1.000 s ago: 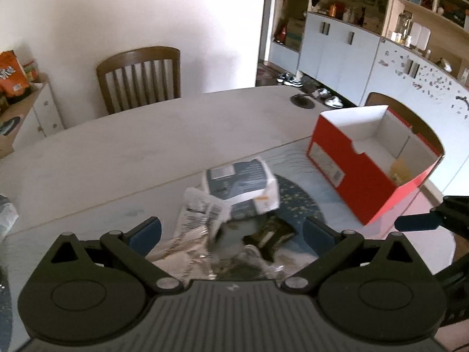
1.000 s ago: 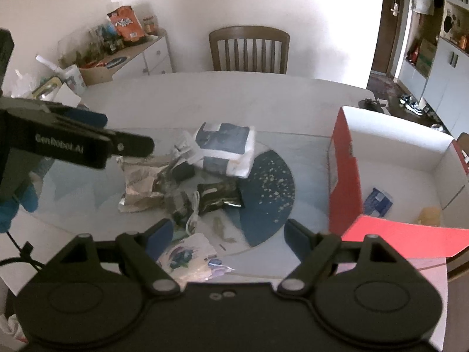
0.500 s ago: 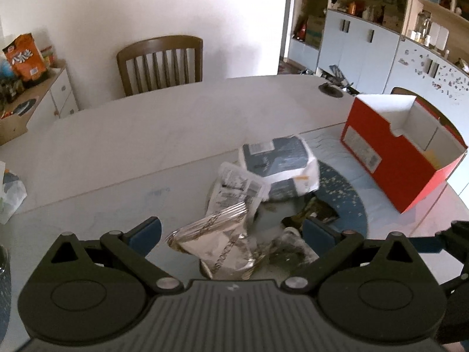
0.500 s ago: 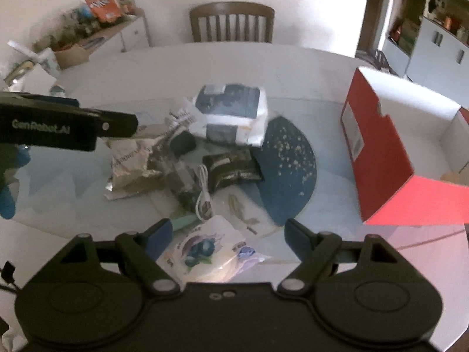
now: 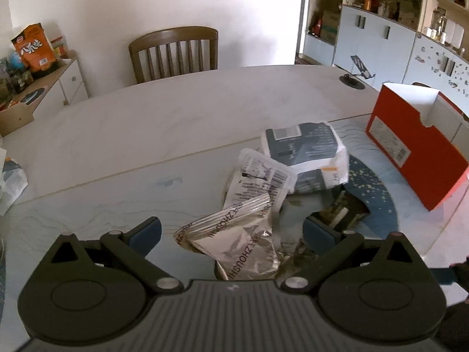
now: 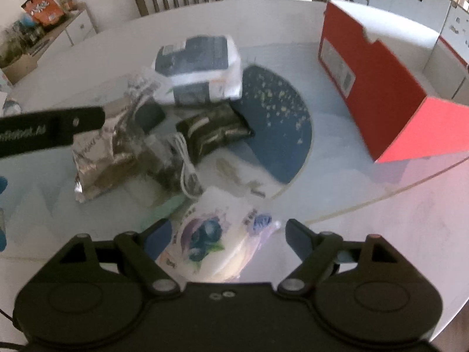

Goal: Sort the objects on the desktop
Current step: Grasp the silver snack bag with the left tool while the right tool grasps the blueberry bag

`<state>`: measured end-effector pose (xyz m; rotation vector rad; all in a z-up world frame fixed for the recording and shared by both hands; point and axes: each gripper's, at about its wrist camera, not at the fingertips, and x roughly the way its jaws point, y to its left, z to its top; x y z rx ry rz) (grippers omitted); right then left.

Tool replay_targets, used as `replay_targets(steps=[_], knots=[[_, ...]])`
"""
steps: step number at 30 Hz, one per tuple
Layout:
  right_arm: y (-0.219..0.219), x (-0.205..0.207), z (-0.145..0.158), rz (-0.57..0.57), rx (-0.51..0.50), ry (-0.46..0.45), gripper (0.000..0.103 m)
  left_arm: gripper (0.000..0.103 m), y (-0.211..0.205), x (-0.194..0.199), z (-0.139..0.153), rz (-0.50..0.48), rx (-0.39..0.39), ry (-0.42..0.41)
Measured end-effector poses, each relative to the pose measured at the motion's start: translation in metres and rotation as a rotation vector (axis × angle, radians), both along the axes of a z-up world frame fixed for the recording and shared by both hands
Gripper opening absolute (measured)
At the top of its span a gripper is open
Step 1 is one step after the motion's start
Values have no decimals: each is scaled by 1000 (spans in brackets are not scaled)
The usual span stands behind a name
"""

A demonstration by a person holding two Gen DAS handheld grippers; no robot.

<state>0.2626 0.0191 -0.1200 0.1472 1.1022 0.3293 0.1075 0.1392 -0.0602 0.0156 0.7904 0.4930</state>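
From the left wrist, the left gripper hangs with its jaws spread wide and nothing between the pads, low over a heap of packets on the table. Nearest, framed between the fingers, lies a crinkled silver foil bag. It looks light, thin and slippery, and should crumple rather than resist, so the sealed top edge that juts up toward the left would be the fair place to pinch. Behind it, touching, is a white printed sachet, limp and flat, leaning on a plastic-wrapped grey parcel, which looks the bulkiest and probably the heaviest of the lot, with a loose film that may slide. The red box stands open, well apart to the right.

From the right wrist, the picture is blurred, but the right gripper also stands wide and empty, directly over a white pouch with blueberries printed on it. It seems soft and puffy; a grip across its middle or a pinch on a seam would likely serve. Farther off lie a dark packet, a white cable and the foil bag; the cable is floppy and could drag neighbours along. The red box sits to the right.
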Motion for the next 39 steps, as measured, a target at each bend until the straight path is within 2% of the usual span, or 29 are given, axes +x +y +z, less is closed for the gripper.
replay_targets(steps=[13,19,24,27,35,39], knots=[[12,0,-11,43,-36,18,84,102,14,5,-32,62,-19,38],[13,-1,-14,53,-49,18,83,94,13,3,-36,60,-14,42],[13,-1,-14,58,-44,18,80,85,9,2,-35,44,-5,36],[14,-2,-13,62,-54,9,71,78,8,2,-35,42,-12,37],[9,-3,-12,57,-46,10,62,55,5,0,-36,36,-25,50],[7,-4,-12,53,-43,7,57,50,4,-1,-36,33,-23,52]])
